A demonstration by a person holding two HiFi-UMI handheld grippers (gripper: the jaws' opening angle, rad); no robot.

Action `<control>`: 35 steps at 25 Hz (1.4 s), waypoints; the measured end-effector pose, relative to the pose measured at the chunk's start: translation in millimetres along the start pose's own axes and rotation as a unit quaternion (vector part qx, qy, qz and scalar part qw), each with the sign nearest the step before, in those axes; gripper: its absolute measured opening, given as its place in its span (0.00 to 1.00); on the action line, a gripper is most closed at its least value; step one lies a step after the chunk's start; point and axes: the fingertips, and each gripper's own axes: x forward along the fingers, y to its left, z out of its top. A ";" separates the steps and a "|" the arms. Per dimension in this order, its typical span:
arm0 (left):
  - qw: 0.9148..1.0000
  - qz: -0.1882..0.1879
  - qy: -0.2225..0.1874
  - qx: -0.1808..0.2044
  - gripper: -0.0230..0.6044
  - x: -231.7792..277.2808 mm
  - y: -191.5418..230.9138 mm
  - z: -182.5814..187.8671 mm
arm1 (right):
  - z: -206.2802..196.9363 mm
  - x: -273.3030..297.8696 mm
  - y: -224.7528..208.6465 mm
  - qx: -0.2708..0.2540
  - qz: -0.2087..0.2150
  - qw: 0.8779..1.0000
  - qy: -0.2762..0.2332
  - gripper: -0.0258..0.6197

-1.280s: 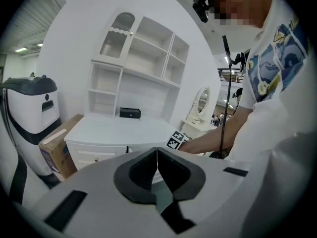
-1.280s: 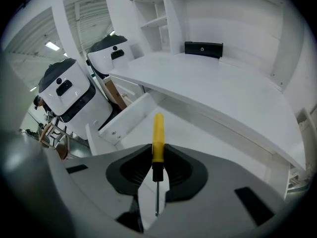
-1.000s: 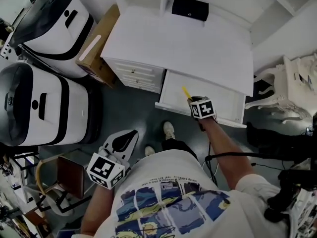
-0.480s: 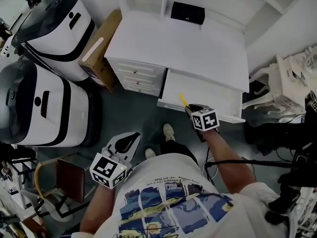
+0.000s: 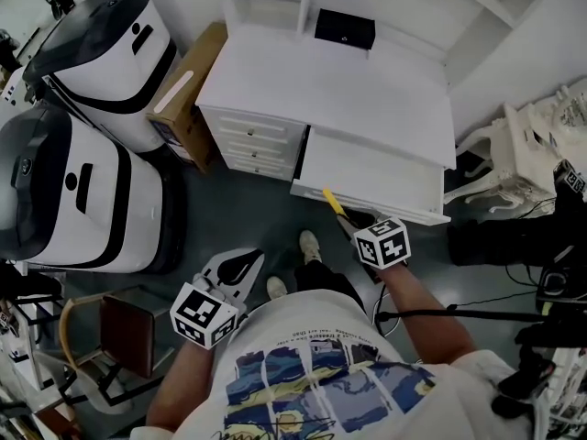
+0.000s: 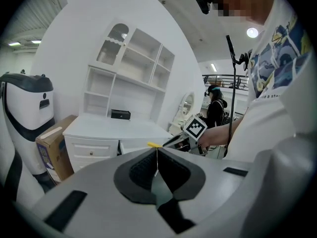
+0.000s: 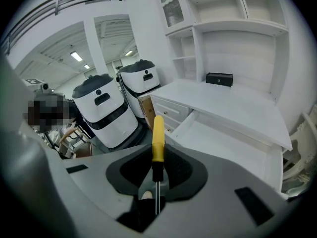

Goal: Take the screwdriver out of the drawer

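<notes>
Your right gripper (image 5: 353,220) is clamped on the yellow-handled screwdriver with a black collar and thin steel shaft (image 5: 332,202). Its jaws are partly closed, pinching the tool around the collar and the top of the shaft. In the right gripper view the shaft runs back between the pads and the yellow handle sticks out past the jaw tips.

So the tool's long axis lies in line with the gripper, handle leading, pointing away from you toward the white desk (image 5: 330,81). In the head view the handle crosses the front lip of the open white drawer (image 5: 385,174), with the gripper itself on your side of that lip, over the grey floor. The screwdriver looks lifted clear of the drawer floor, though only the handle end is left above the drawer.

That is what the next move depends on: the drawer lies ahead of and below the handle tip, so drawing back toward your body should clear it.

Your left gripper (image 5: 240,262) hangs low by your left side, well apart from the drawer, with its jaws pressed together on nothing. The right hand is the one to use.
</notes>
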 end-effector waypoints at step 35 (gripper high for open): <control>1.000 0.002 -0.008 0.000 0.06 -20.9 -32.2 -25.2 | -19.7 -52.5 96.9 -0.067 0.070 0.995 -0.022 0.18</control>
